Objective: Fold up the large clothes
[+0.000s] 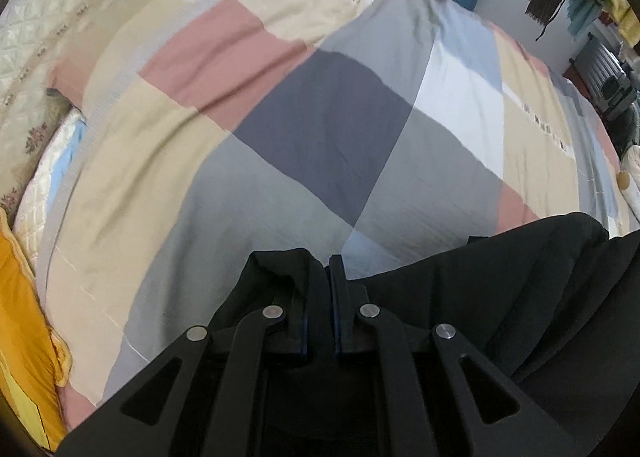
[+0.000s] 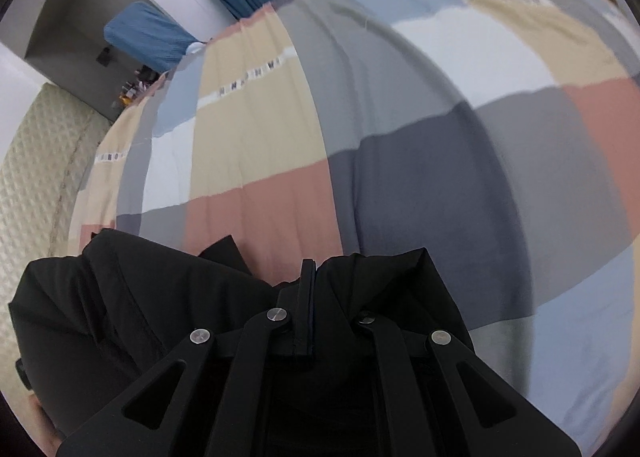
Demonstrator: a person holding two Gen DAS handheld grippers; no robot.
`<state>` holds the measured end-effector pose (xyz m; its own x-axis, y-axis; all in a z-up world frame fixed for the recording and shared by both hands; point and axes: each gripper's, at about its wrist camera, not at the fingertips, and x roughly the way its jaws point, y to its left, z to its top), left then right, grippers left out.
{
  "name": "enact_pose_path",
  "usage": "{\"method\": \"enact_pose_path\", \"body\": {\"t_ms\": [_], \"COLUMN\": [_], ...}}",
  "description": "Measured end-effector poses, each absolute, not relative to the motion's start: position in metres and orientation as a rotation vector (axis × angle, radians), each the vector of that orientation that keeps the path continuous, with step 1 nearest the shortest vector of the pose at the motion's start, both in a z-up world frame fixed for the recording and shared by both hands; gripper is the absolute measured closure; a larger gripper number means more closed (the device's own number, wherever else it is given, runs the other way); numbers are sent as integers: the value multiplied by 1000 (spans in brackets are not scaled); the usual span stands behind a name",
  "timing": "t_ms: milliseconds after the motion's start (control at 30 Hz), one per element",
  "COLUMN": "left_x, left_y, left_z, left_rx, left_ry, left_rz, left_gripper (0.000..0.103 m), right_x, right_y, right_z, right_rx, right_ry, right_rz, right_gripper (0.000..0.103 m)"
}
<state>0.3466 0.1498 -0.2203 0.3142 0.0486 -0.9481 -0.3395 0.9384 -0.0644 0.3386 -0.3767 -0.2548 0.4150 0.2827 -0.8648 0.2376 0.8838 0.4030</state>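
patchwork bedspread (image 1: 320, 129) fills both views. black garment (image 1: 520, 277) lies at its near edge, bunched over both tools. left gripper (image 1: 329, 263): jaws nearly together, a fold of the garment pinched between them. right gripper (image 2: 310, 269): jaws fully together on cloth, which drapes over the right finger.

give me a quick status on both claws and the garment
Left claw shut on black garment. Right claw shut on the same garment, held over patchwork bedspread. Nothing in the way on the bedspread ahead.
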Motion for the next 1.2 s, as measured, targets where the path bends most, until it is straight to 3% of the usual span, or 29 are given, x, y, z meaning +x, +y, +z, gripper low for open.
{"method": "enact_pose_path", "body": {"t_ms": [200,400,433,500,533,567,633,700,900,1200], "left_x": [335,304,299,290,286,281,272,263,240,261], "left_y": [152,169,169,169,168,166,158,147,87,37], "left_z": [-213,-196,-191,-175,-166,-156,-133,-115,-89,-170], "left_rx": [-314,-479,-495,-514,-508,-487,-434,-405,-156,57], "left_ry": [1244,1253,1249,1230,1214,1188,1139,1088,881,885], "left_rz": [212,168,165,157,159,158,136,87,-27,-23], "left_gripper": [93,81,75,39,16,16,16,16,16,16], "right_x": [323,294,289,281,278,276,266,258,241,254], "right_y": [-388,-399,-402,-403,-401,-399,-392,-384,-324,-235], "right_z": [-244,-207,-200,-183,-174,-167,-141,-116,-81,-184], "right_rx": [587,635,647,661,654,642,576,505,200,37], "right_ry": [1137,1109,1104,1092,1086,1082,1047,996,865,882], "right_rz": [71,131,138,156,162,166,158,127,150,213], "right_gripper": [98,94,90,80,74,70,44,28,21,19]}}
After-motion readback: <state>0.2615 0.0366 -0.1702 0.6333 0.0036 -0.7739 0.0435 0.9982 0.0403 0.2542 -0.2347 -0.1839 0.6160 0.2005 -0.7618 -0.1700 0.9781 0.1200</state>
